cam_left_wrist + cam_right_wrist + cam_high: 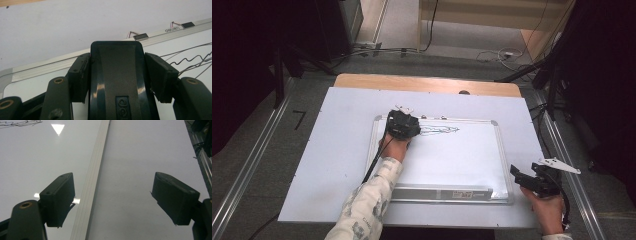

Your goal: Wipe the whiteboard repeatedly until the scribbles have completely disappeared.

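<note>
A whiteboard [452, 160] with a silver frame lies flat on the table. Thin scribbled lines [439, 131] mark its upper middle. My left gripper [403, 124] sits at the board's top left, just left of the scribbles, shut on a black eraser [116, 55] that stands between its pads [161, 75]. The scribbles [192, 60] run off to the right of the eraser. My right gripper [518, 172] hovers at the board's lower right corner, open and holding nothing [117, 197]. The board's frame edge [93, 177] passes between its jaws.
A white sheet [347, 130] covers the wooden table [427, 82] under the board. Two hanging clips [136, 35] sit on the board's top edge, and a silver tray strip [442, 192] lies along its near edge. Metal rails [572, 170] flank the table; cables lie on the floor behind.
</note>
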A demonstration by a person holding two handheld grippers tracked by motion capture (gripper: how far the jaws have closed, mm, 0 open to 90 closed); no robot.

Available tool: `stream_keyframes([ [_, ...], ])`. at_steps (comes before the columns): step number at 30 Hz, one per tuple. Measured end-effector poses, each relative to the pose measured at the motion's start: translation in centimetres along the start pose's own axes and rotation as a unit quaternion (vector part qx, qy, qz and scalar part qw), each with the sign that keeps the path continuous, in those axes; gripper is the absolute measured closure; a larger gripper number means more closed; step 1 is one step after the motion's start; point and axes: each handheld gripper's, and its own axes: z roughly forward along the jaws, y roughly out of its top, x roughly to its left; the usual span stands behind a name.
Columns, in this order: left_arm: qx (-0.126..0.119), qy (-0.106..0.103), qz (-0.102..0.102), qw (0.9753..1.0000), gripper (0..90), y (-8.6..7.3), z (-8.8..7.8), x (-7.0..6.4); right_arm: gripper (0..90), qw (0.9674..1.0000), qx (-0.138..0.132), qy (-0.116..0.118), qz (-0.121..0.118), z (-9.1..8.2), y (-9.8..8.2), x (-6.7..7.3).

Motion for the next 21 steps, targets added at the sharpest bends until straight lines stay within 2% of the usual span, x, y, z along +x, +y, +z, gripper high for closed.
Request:
stream_keyframes([
  [8,-0.001,-0.003,0.006,1.0000,40.6,0.0,0.0,-0.3,17.1,1.0000,-0.001,0.001,0.000,0.0,0.0,0.1],
  [21,0.003,-0.009,0.018,0.9998,40.7,0.2,0.3,-1.5,17.2,1.0000,0.001,0.003,-0.004,0.1,0.1,0.1],
])
